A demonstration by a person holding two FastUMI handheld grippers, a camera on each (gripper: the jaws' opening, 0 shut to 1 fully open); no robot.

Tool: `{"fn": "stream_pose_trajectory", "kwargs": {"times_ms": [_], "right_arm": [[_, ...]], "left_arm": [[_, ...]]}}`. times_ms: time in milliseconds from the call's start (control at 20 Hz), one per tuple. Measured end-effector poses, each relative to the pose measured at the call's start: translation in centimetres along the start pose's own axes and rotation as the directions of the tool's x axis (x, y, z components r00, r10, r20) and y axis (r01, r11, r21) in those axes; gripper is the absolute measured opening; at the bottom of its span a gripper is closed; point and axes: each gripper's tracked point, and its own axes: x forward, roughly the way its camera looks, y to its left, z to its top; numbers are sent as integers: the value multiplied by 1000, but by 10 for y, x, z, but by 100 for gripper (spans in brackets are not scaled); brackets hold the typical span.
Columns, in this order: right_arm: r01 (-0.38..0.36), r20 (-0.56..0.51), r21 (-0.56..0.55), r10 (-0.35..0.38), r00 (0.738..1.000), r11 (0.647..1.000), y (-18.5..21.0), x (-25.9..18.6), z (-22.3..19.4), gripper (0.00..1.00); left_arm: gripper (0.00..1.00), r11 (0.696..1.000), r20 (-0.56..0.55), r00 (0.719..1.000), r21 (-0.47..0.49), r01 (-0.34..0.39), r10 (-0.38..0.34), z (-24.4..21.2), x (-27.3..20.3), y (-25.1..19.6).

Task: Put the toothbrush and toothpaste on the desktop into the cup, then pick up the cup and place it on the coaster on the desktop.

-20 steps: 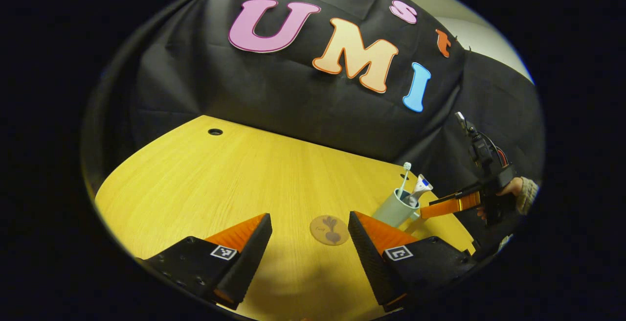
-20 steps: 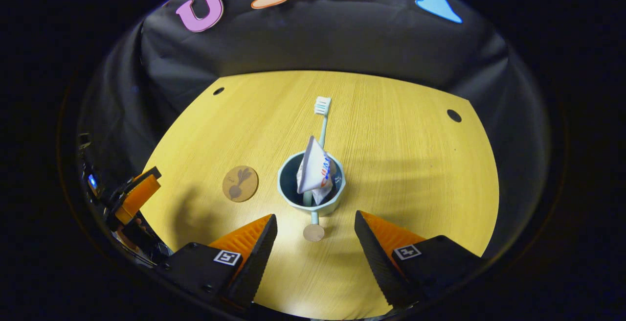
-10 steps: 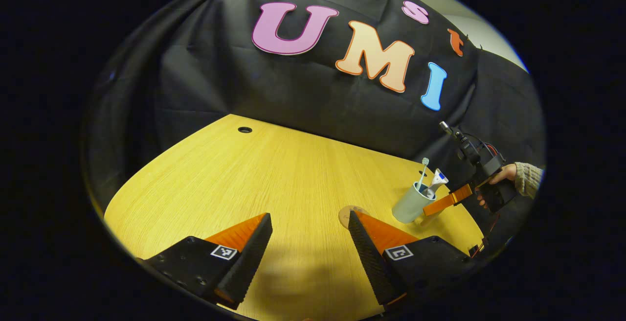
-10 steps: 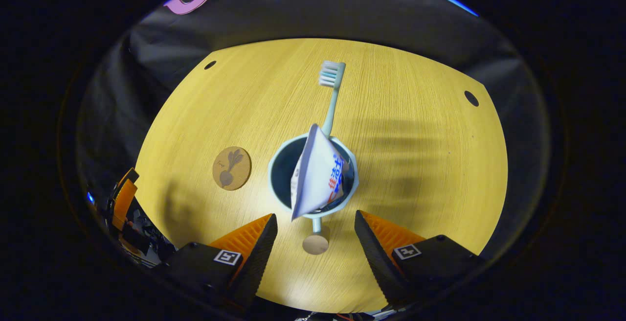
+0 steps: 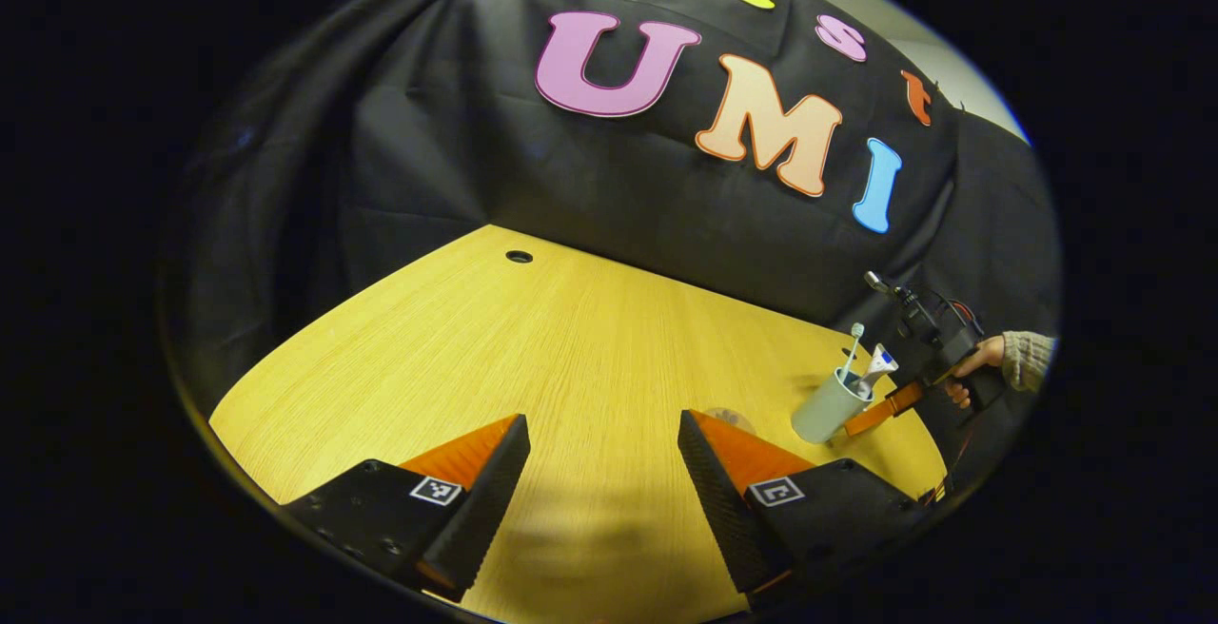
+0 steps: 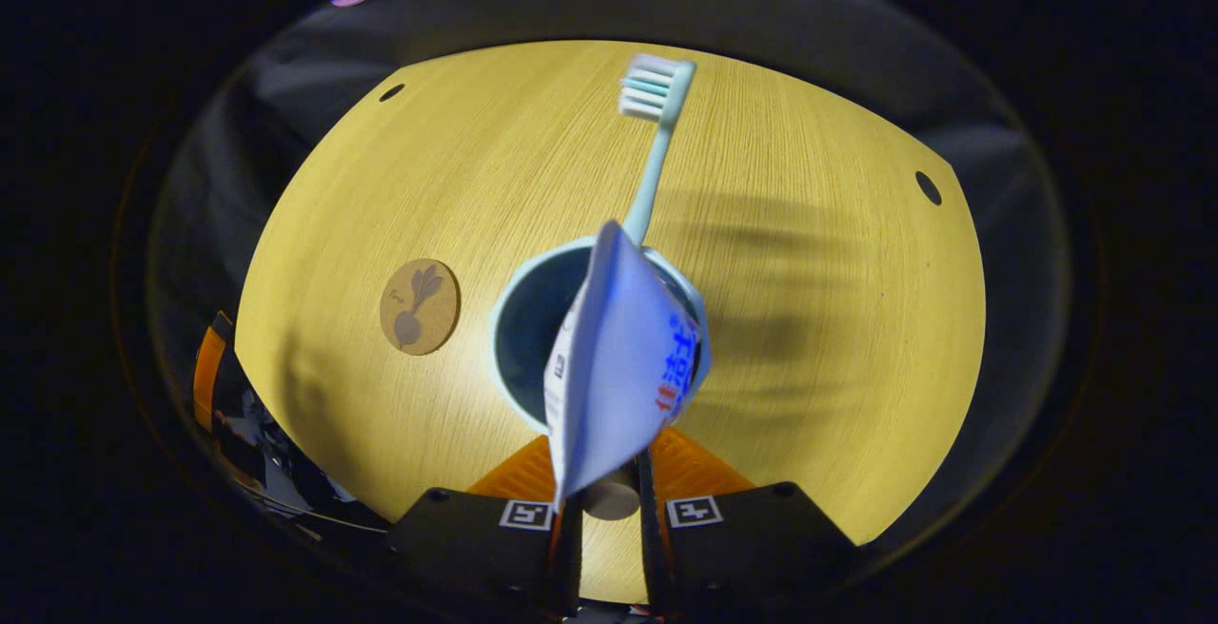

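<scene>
On desktop (image 6: 809, 339) | one cup (image 6: 519, 320) is holding one toothbrush (image 6: 652, 148), one toothpaste (image 6: 609, 367) | one coaster (image 6: 419, 306) lying beside | right gripper (image 6: 609, 496) is clamping cup handle (image 6: 609, 500) | left gripper (image 5: 604, 472) is gaping, empty

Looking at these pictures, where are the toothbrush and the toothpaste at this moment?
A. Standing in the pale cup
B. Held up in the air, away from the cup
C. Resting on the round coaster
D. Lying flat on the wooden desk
A: in the right gripper view the toothbrush and the toothpaste both rise out of the cup, while the coaster beside it lies bare.
</scene>
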Motion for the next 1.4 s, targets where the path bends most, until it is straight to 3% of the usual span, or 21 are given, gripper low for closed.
{"fn": "stream_pose_trajectory", "kwargs": {"times_ms": [200, 350, 550, 1000, 1200, 1400], "right_arm": [[23, 8, -27, -22, 1000, 999, -1, -1, 1, 21], [36, 18, -63, -35, 999, 997, 0, -5, 0, 21], [5, 13, -145, -3, 1000, 989, 31, -13, -7, 21], [-80, 37, -305, 96, 995, 949, 110, -57, 44, 21], [-84, 17, -344, 96, 995, 935, 130, -77, 72, 21], [-70, 3, -356, 76, 997, 932, 146, -78, 97, 21]], "left_arm": [[93, 1000, -10, 1000, -16, 16, -16, -3, 2, -9], [93, 999, -15, 999, -20, 32, -33, -4, 2, -16], [93, 999, -29, 999, -27, 32, -33, -10, 4, -19], [93, 999, -48, 999, -43, 24, -26, -21, -10, -18], [93, 1000, -30, 999, -4, 13, -13, -15, -20, -8], [93, 1000, -30, 999, -23, -14, 14, -15, -24, 3]]}}
